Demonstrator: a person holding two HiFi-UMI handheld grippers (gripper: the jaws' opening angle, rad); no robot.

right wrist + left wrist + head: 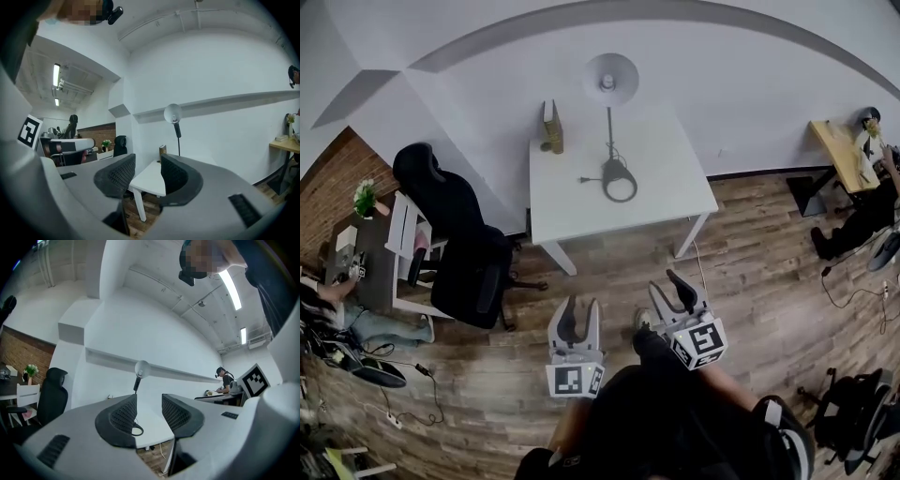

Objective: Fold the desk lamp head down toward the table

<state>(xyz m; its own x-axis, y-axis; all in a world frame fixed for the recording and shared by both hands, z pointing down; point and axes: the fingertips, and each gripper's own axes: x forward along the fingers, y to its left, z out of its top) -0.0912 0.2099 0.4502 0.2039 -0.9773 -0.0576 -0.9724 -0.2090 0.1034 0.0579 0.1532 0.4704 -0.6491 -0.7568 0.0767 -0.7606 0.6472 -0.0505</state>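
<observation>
A desk lamp stands upright on the white table (656, 178): round white head (610, 77) on a thin dark stem, ring base (620, 180) on the tabletop. The lamp head shows again in the left gripper view (141, 368) and in the right gripper view (172, 114). Both grippers hover over the wooden floor, well short of the table. My left gripper (576, 314) is open with nothing between its jaws. My right gripper (673, 289) is open too, also empty. Both point level toward the table.
A black office chair (464, 253) stands left of the table beside a small white side table (403, 246). A yellowish upright object (552, 127) sits at the table's back left. A cable (701, 267) trails on the floor by the table's right leg. People sit at desks far left and far right.
</observation>
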